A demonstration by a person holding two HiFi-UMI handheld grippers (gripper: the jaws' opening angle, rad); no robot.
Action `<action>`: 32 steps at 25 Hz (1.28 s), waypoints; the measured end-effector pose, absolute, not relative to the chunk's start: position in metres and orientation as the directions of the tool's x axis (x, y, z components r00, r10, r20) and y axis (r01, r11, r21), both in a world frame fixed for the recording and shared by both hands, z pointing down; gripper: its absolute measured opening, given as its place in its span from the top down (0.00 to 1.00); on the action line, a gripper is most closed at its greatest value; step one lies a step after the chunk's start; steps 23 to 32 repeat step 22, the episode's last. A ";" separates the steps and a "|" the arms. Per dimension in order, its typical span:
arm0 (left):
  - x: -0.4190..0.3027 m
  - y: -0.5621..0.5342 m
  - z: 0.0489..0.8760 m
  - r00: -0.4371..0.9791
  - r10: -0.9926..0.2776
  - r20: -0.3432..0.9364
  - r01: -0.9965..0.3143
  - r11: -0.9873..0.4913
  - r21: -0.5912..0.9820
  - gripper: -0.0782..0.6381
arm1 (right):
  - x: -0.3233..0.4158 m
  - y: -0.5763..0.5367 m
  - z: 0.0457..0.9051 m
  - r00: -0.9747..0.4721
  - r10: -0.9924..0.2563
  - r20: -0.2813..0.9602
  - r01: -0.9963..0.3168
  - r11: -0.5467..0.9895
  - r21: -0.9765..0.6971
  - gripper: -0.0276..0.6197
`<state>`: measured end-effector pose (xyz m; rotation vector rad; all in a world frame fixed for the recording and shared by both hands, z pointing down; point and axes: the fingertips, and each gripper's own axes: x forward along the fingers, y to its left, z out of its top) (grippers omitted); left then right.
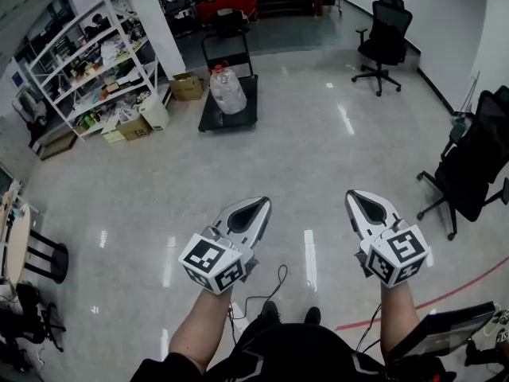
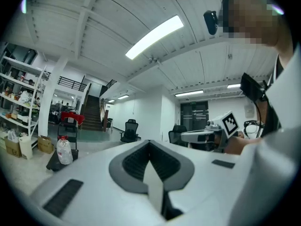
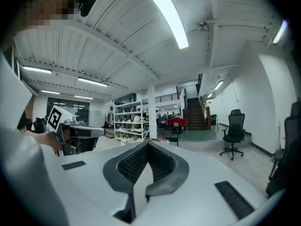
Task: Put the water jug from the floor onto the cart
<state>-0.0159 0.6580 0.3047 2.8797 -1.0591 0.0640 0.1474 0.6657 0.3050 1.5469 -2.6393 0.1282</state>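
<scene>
Nearest, left claw and right claw are both closed, empty. The water jug stands on the far cart: seemingly done, so leave it be.

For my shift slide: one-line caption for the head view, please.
Left gripper and right gripper shut and empty; water jug sits on the cart far ahead.

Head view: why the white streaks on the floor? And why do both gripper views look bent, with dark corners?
Head view: the streaks are glare off the glossy floor. Left gripper view: a wide-angle lens bows the ceiling and blackens the corners. Right gripper view: same bending, dark rim.
</scene>
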 end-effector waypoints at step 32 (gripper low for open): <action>-0.039 0.661 0.302 0.773 -0.632 0.056 -0.635 -0.771 0.054 0.89 | 0.121 0.672 0.302 -0.461 -0.881 0.104 -0.887 0.460 -0.032 0.95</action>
